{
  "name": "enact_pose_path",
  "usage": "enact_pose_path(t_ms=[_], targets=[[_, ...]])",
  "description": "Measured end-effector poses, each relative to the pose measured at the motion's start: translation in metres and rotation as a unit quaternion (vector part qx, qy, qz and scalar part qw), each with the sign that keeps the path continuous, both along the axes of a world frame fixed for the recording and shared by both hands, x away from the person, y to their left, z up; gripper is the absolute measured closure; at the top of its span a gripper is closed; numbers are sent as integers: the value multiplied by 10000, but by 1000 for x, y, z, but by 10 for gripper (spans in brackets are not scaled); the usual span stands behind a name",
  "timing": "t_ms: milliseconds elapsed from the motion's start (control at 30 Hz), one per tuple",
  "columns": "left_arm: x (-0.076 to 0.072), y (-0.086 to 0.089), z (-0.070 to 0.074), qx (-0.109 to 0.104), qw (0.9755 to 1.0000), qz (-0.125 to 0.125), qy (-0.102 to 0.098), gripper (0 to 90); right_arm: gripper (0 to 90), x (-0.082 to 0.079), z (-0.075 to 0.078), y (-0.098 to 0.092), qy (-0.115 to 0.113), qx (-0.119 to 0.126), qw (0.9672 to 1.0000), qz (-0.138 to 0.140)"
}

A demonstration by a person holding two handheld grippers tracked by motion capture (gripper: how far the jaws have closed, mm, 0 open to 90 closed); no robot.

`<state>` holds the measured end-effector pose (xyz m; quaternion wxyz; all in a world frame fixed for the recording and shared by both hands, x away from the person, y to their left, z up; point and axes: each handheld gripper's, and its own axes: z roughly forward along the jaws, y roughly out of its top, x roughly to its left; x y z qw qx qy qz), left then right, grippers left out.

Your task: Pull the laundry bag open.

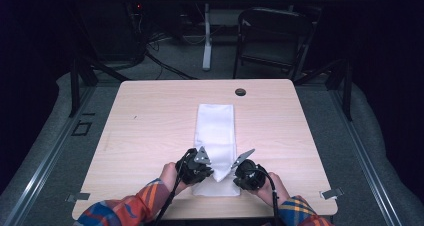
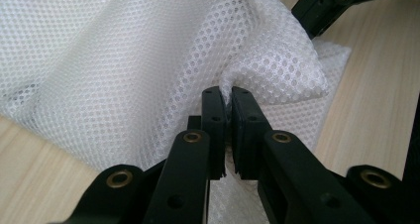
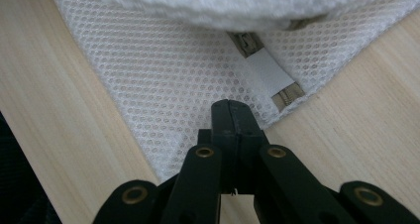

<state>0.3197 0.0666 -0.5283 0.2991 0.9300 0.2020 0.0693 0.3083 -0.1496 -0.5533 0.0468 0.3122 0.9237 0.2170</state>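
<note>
Pale wooden table [image 1: 150, 121] with rounded corners, a small dark round grommet hole [image 1: 240, 92] near its far edge. All places below are given from that hole.

White mesh fabric bag [image 1: 216, 131], long and folded into a narrow strip, lies on the table just on the near side of the hole and runs from there straight toward the person. Its near end is lifted and bunched; the far end lies flat.

Left gripper [image 1: 207, 167], at the strip's near end, on the person's left of the line from the hole. In the left gripper view its jaws are pinched together on a raised fold of the mesh [image 2: 148, 60]; fabric is caught between the pads.

Right gripper [image 1: 235, 170], at the same near end, on the other side of that line, close to the left one. In the right gripper view its jaws are closed tight over the mesh edge [image 3: 163, 90]; whether cloth sits between the pads cannot be told. A zipper end with a white tab [image 3: 267, 71] shows at the bag's corner just beyond the tips.

Plaid sleeves [image 1: 130, 211] at the table's near edge.
</note>
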Motion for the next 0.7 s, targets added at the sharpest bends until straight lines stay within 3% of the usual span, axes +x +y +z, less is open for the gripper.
enact_pose_path(t_ms=[233,333,700], targets=[[-1,9,4,74,9999,87,-63,854,900,0,-1,0,21,44,10000,-37],[-1,15,7,-47,9998,179,-123,854,900,0,0,0,34,53,10000,-28],[-1,34,13,-79,9988,451,-170,853,900,0,0,0,12,10,10000,-9]])
